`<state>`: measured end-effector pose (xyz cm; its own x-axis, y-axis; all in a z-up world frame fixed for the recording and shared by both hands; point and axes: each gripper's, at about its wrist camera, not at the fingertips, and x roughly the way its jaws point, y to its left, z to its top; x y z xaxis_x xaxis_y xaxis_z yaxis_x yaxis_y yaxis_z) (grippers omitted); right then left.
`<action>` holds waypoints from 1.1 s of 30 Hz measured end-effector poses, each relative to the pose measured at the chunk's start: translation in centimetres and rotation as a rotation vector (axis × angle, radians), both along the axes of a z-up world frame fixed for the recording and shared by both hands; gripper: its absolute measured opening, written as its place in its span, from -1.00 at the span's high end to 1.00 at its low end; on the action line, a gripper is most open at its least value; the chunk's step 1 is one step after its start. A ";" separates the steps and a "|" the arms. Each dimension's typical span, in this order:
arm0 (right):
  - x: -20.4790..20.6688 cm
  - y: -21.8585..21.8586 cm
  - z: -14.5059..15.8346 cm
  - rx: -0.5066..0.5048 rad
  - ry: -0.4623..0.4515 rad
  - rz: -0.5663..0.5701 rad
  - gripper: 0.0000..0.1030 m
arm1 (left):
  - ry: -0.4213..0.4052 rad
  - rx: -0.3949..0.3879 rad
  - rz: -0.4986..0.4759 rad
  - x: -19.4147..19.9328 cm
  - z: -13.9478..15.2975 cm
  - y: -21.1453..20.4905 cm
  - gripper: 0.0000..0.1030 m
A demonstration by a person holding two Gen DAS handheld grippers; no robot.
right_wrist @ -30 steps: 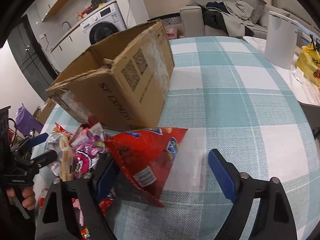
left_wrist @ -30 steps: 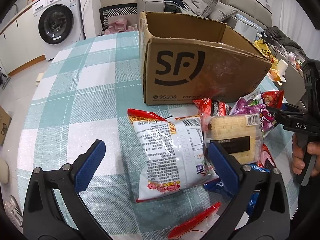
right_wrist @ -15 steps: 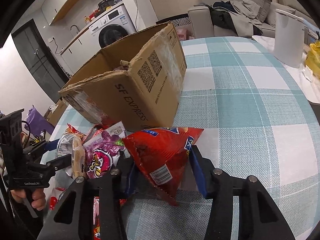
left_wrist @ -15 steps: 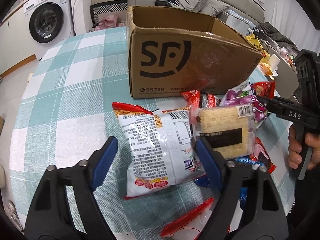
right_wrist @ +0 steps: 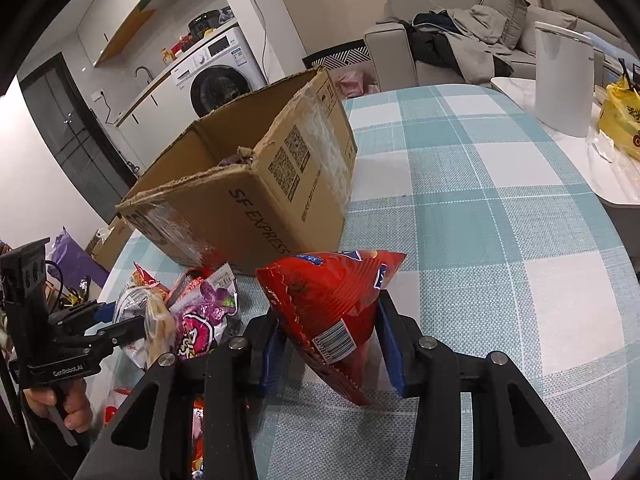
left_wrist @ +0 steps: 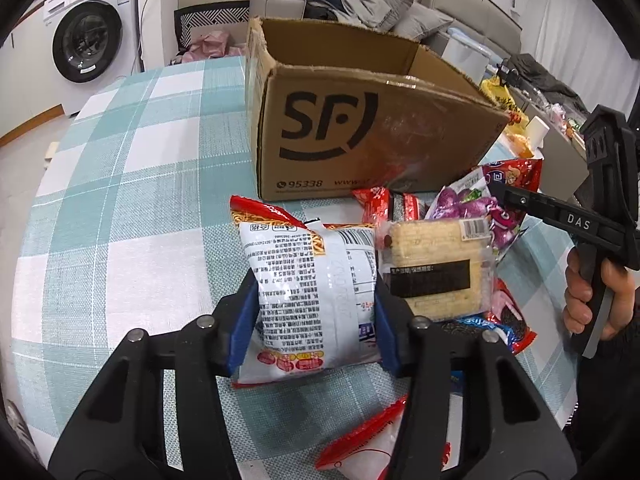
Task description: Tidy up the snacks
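Note:
A white noodle packet (left_wrist: 304,276) with a red top edge lies on the checked tablecloth (left_wrist: 120,200). My left gripper (left_wrist: 314,320) is closing on it, its blue pads pressing the packet's two sides. In the right wrist view, my right gripper (right_wrist: 328,344) is shut on a red chip bag (right_wrist: 328,300), which stands tilted between the pads. The open SF cardboard box (left_wrist: 360,148) stands just behind the snacks, also visible as the box (right_wrist: 256,208). A clear cracker pack (left_wrist: 436,264) and a purple snack bag (left_wrist: 472,208) lie to the right of the noodle packet.
Several more snack bags are piled between the two grippers. A red-and-white packet (left_wrist: 360,440) lies near the table's front edge. A white bin (right_wrist: 560,80) and a yellow bag (right_wrist: 620,120) stand on a side table at the right. A washing machine (left_wrist: 88,44) and a sofa are behind.
Both grippers' jaws have come together: the left on the noodle packet, squeezing it narrower, and the right on the red chip bag, which now stands more upright.

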<state>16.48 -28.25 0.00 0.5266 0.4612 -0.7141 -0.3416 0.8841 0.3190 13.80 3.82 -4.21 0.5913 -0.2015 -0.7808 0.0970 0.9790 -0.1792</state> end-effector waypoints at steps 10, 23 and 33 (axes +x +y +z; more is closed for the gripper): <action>-0.3 -0.8 1.1 0.032 -0.032 -0.018 0.17 | -0.045 -0.001 0.010 -0.6 1.4 0.2 0.09; -1.1 -1.6 2.9 0.042 -0.069 -0.042 0.17 | -0.125 -0.020 0.035 -2.0 4.0 0.5 0.09; -1.9 -2.4 4.5 0.067 -0.108 -0.062 0.17 | -0.179 -0.031 0.053 -2.9 5.8 0.7 0.09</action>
<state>14.62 -30.65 4.54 0.6280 0.4700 -0.6202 -0.3221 0.8825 0.3426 10.87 4.52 1.62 0.7310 -0.1888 -0.6558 0.0788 0.9779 -0.1937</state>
